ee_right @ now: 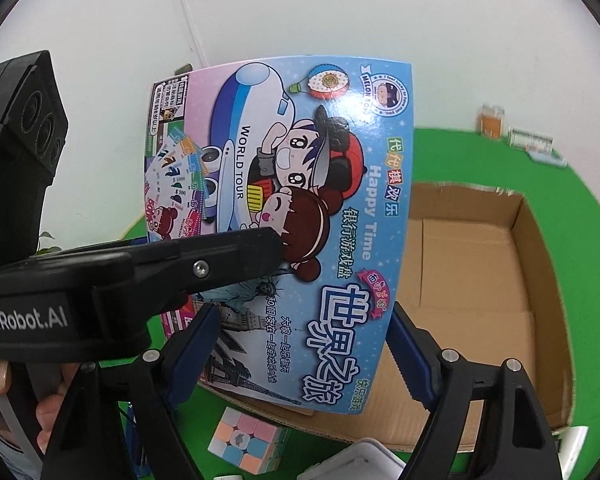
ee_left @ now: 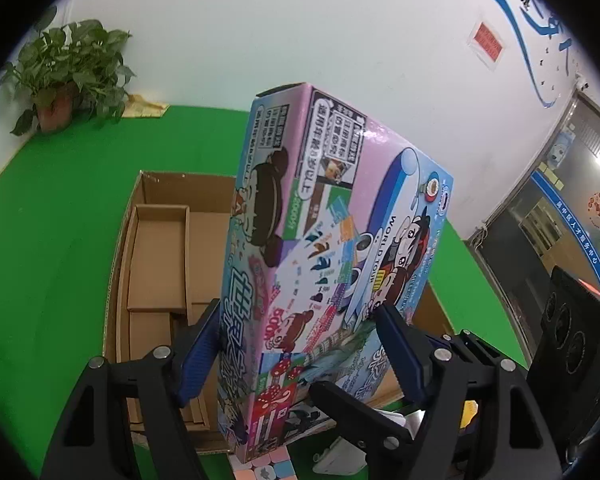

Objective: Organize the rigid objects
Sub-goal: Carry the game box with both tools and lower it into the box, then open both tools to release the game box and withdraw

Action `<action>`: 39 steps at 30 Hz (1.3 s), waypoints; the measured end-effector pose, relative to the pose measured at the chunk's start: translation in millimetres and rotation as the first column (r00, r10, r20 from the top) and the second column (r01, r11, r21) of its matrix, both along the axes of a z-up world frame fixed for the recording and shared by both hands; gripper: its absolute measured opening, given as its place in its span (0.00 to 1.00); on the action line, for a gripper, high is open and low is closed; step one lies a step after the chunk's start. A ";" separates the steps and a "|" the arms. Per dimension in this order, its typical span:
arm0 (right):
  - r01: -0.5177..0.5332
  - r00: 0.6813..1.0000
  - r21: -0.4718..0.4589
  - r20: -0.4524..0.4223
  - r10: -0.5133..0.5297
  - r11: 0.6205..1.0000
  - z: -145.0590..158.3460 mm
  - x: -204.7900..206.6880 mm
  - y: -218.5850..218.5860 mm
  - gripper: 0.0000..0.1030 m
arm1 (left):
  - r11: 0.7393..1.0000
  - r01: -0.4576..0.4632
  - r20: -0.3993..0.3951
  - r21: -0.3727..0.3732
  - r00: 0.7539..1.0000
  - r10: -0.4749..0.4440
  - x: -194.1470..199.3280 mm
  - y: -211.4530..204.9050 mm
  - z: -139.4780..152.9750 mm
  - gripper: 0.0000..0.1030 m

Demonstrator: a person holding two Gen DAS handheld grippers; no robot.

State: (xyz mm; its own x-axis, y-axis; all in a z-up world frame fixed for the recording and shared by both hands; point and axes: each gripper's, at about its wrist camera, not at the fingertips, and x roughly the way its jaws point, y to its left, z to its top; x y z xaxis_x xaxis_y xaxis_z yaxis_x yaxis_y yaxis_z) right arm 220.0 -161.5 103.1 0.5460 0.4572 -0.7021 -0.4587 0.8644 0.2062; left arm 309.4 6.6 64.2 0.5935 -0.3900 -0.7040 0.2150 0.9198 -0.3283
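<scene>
Left wrist view shows the left gripper [ee_left: 300, 328] clamped on the narrow sides of the colourful cartoon-printed board-game box [ee_left: 324, 248], held upright above the open brown cardboard carton [ee_left: 168, 184], presumably for lowering in, while the right gripper [ee_right: 304, 336] brackets it, contact unclear.

The game box [ee_right: 300, 216] stands up between the right gripper [ee_right: 304, 344] fingers, over the carton [ee_right: 480, 272]. The left gripper [ee_right: 236, 256] clamps its left side. There's a pastel cube [ee_right: 246, 440] on the green mat [ee_right: 572, 184] below.
</scene>
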 end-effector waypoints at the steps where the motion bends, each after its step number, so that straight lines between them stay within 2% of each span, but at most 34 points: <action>1: 0.000 1.000 0.002 -0.015 0.000 1.000 -2.6 3.7 -0.7 0.78 | 1.000 0.002 -0.012 0.005 1.000 -0.002 2.7 -1.9 -4.0 0.73; 6: 0.003 0.996 -0.006 -0.088 -0.004 1.000 -21.6 11.5 -2.0 0.78 | 1.000 0.015 -0.086 0.010 0.996 -0.014 19.5 -7.1 -25.5 0.73; 11: -0.002 0.982 -0.008 -0.187 0.001 1.000 -54.1 19.9 -6.2 0.78 | 0.998 0.021 -0.161 0.054 0.987 -0.012 29.0 -14.1 -51.3 0.73; 18: -0.029 0.934 0.021 -0.356 0.035 0.999 -92.0 25.0 2.7 0.78 | 0.991 -0.009 -0.248 0.130 0.968 0.042 30.9 -10.2 -78.8 0.73; 24: -0.013 0.913 0.031 -0.407 0.025 0.999 -106.2 12.9 4.7 0.78 | 0.987 -0.009 -0.292 0.158 0.955 0.056 31.6 -8.4 -88.3 0.73; 26: 0.000 0.913 0.011 -0.407 0.005 1.000 -107.4 8.2 5.6 0.76 | 0.982 -0.007 -0.298 0.188 0.953 0.063 29.6 -8.4 -87.0 0.72; 27: 0.005 0.914 0.001 -0.406 -0.004 1.000 -108.3 9.6 6.7 0.72 | 0.981 -0.001 -0.300 0.196 0.952 0.061 29.4 -8.9 -86.1 0.72; 28: 0.011 0.913 -0.031 -0.407 -0.023 0.999 -112.8 7.2 8.1 0.63 | 0.983 0.014 -0.293 0.180 0.955 0.040 28.5 -7.4 -83.5 0.72; 30: 0.007 0.906 -0.076 -0.421 -0.039 0.997 -125.4 11.7 8.7 0.61 | 0.988 0.031 -0.257 0.153 0.966 0.010 16.0 -6.2 -71.5 0.72; 32: 0.008 0.902 -0.086 -0.430 -0.044 0.996 -132.1 10.9 7.0 0.61 | 0.984 0.010 -0.219 0.178 0.975 0.030 4.5 -1.1 -61.9 0.70; 36: 0.014 0.917 -0.069 -0.396 -0.040 0.998 -117.5 14.5 1.2 0.61 | 0.994 -0.021 -0.119 0.112 0.992 0.034 -25.6 22.2 -38.0 0.70; 37: 0.021 0.927 -0.078 -0.371 -0.049 0.997 -111.6 16.0 -0.8 0.61 | 0.992 -0.031 -0.092 0.120 0.995 0.042 -33.2 25.1 -34.3 0.70; 39: 0.040 0.926 -0.090 -0.370 -0.071 0.995 -107.5 24.1 -2.7 0.61 | 0.989 -0.063 -0.044 0.135 0.997 0.069 -43.3 33.3 -27.0 0.70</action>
State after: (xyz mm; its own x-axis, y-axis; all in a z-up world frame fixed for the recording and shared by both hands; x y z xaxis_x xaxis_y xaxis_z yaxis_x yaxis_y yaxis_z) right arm 244.1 -164.2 -4.4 0.2612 0.3683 -0.8923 -0.3130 0.9067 0.2826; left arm 266.1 39.9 37.2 0.5787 -0.2521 -0.7756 0.1394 0.9676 -0.2105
